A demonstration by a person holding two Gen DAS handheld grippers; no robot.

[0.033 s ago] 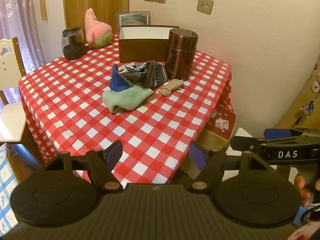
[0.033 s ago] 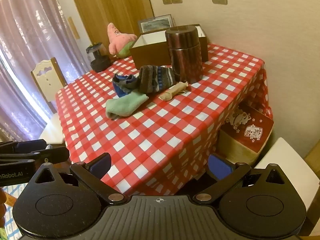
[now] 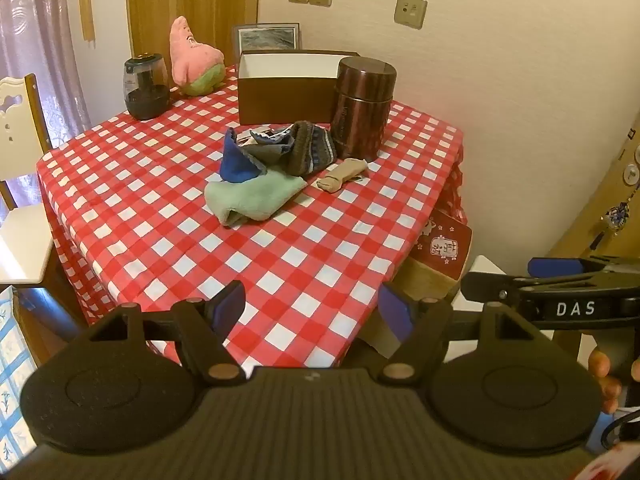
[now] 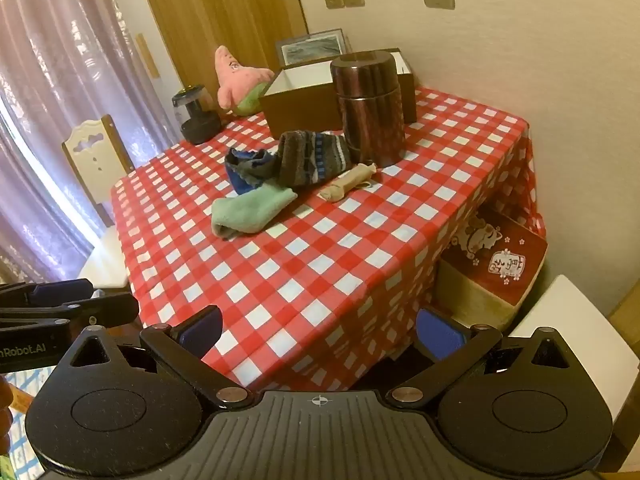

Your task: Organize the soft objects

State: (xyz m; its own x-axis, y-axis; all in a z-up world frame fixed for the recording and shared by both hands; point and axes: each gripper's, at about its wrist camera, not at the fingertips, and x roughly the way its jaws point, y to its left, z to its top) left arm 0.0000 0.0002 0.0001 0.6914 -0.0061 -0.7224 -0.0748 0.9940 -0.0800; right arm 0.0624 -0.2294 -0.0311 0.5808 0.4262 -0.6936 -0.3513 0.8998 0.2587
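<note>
**Hovering short of the sock pile, both claws apart**

Hanging at the bottom of each frame, the left gripper (image 3: 312, 306) and the right gripper (image 4: 318, 330) sit off the near corner of the table (image 3: 312, 264), fingers spread wide with nothing between them.

At frame centre lies the heap of soft things: a green cloth (image 3: 250, 198) nearest, a blue sock (image 3: 236, 162) resting on its far edge, a striped brown sock (image 3: 310, 152) to the right of that, and a small tan sock (image 3: 342, 174) just beside the pile. What lies grey between the blue and striped pieces may be another sock; the folds make it hard to tell.

Behind the pile, a dark round canister (image 3: 364, 108) stands upright, with an open brown box (image 3: 286, 90) to its left. In the upper left of the frame a pink plush star (image 3: 194, 58) leans near a dark jar (image 3: 145, 86).
</note>
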